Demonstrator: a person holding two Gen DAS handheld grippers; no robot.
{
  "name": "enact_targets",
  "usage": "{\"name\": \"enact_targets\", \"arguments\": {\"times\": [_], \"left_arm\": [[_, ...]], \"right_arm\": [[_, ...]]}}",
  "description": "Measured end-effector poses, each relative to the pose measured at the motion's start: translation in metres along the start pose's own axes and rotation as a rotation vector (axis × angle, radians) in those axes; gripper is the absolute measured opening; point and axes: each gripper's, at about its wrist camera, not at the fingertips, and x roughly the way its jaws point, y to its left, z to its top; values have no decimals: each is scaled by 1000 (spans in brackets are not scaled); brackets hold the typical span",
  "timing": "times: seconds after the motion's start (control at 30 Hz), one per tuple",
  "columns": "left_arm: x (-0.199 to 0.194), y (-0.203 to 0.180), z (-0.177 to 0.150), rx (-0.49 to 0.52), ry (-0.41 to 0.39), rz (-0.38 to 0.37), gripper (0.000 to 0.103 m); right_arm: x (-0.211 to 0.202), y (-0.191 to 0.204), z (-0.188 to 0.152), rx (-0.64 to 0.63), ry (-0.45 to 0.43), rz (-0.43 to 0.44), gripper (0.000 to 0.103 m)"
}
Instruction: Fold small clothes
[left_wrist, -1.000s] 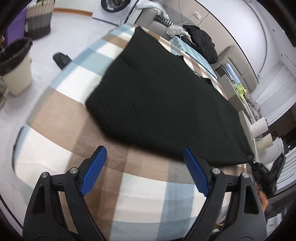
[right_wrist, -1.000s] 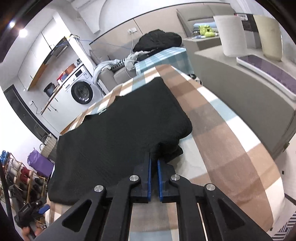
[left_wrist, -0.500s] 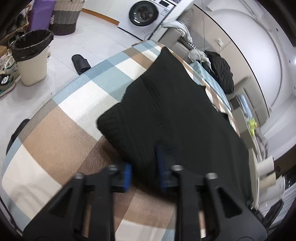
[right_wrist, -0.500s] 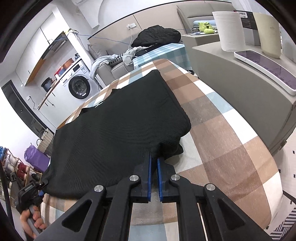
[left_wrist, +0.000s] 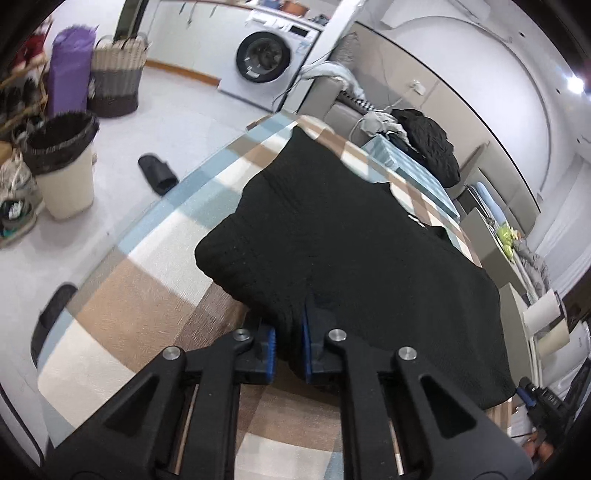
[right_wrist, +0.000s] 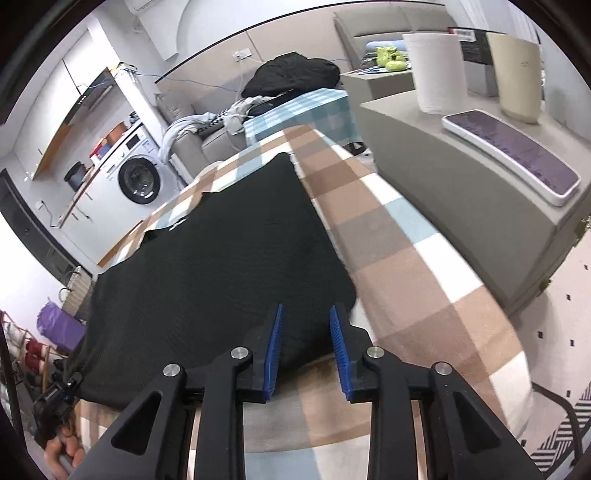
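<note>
Black knit garment (left_wrist: 354, 236) lies flat on checked tablecloth (left_wrist: 147, 295). Left gripper (left_wrist: 288, 343) pinches near hem fold. Right gripper (right_wrist: 306, 343) jaws opening, fabric between pads, not pressed. Advice: regrip right corner, lift both evenly, keep hem taut.

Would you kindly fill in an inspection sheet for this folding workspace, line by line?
Surface: table under a checked cloth in brown, blue and white.
Job's things: one black knit garment spread flat on it, near edge bunched at the left gripper.
Clutter: nothing seen on the cloth besides the garment.
Grippers: left gripper shut on the garment's near edge; right gripper opening, pads off the fabric, which lies between them.
Cables: a thin wire runs along the back wall.
Surroundings: washing machine, lined bin, black slipper on the floor, dark clothes heap, two paper rolls.
</note>
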Motion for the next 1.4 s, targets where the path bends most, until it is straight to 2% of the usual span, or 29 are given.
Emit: {"name": "enact_targets", "arguments": {"times": [0.07,0.17,0.2,0.33,0.43,0.53,0.6,0.67,0.73,0.77,0.9,1.03,1.13,1.27,1.3,1.33,1.37,1.4], "left_arm": [[-7,-16,3,64,-25,4,8],[-14,-44,13,147,-57,-30,7],[-17,-56,16,185,-70,-47,7],[-25,-125,19,379,-112,-174,7],[-22,-180,3,527,-80,-289,7],[-6,-218,-26,639,24,-421,8],[13,-226,-43,645,129,-489,13],[25,-226,-51,635,214,-475,16],[24,-218,-52,612,236,-485,17],[20,-212,-50,596,235,-493,22],[6,-175,-32,504,186,-499,58],[-1,-144,-12,457,128,-425,60],[5,-127,-4,419,136,-375,60],[16,-115,-1,387,147,-338,60],[18,-115,-1,382,147,-333,60],[19,-111,0,375,146,-329,60],[21,-112,0,370,146,-324,60],[23,-111,0,367,145,-318,60]], "right_arm": [[-1,5,1,-12,3,12,31],[-4,11,2,-22,-12,39,45],[-5,12,3,-21,-12,48,45],[-9,12,2,-24,-13,56,47],[-13,10,3,-12,-15,62,49],[-14,8,3,-8,-19,56,50],[-12,6,4,2,-13,57,53],[-9,8,5,-2,-1,53,53],[-6,12,6,-15,10,59,53],[-4,15,6,-22,15,70,53],[10,33,12,-55,53,152,53],[30,52,18,-89,114,216,53],[53,68,15,-91,186,299,53],[85,84,7,-62,280,337,53],[92,87,5,-58,295,344,51],[96,91,4,-66,300,344,44],[99,95,1,-83,306,340,23],[99,100,0,-101,315,333,11]]}}
